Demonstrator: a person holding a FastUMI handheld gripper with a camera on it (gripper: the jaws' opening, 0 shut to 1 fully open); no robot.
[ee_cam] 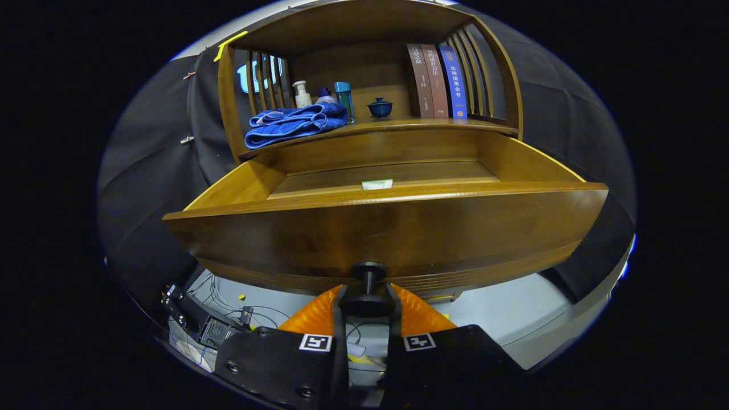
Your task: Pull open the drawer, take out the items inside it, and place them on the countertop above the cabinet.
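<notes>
Tongs (367, 304) are clamped on the drawer's knob (369, 272) — the grip for pulling. Beyond them the drawer (387, 228) stands open, a small pale box (377, 184) inside, below the counter (398, 126) — still waiting there.

The gripper (367, 299) has its jaws closed on the dark knob (368, 272) at the front of the wooden drawer (387, 228), one finger pressing on each side of it. The drawer stands pulled well out of the cabinet, and a small pale packet (377, 184) lies on its floor just behind the front panel. On the counter (433, 124) above sit a folded blue towel (295, 124), a pump bottle (301, 94), a blue bottle (344, 99), a small lidded cup (380, 107) and three upright books (437, 81). Cables (228, 304) trail below the drawer.
</notes>
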